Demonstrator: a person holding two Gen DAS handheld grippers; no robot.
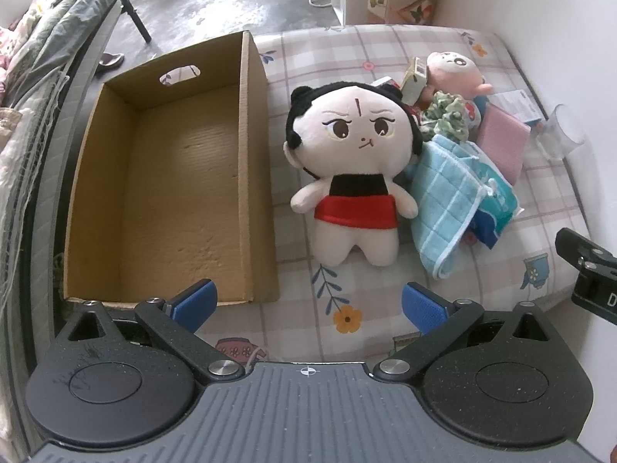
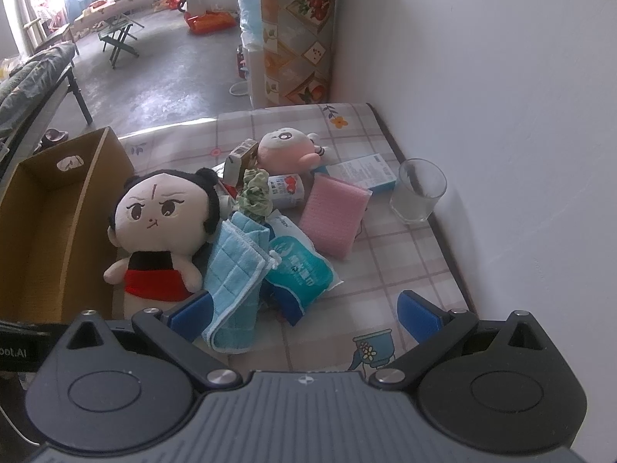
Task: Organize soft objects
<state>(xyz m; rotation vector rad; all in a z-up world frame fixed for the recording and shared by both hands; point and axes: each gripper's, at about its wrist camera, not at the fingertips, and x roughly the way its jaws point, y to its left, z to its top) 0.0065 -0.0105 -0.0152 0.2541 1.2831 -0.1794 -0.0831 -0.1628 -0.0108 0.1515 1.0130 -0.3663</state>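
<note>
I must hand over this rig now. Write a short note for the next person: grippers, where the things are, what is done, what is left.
Left gripper: open, holds nothing, short of the doll.
Right gripper: open, holds nothing, near the blue towel.
Box: left of the doll, nothing in it.
Pink plush, scrunchie and pink cloth lie in the pile with the glass.
Done: nothing yet.
Left: likely put the soft things in the box.

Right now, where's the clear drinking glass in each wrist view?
Left wrist view: the glass sits at the far right edge, beyond the pink sponge.
Right wrist view: the glass stands right of centre, near the white wall.
Shared landmark: the black-haired plush doll beside the cardboard box.
</note>
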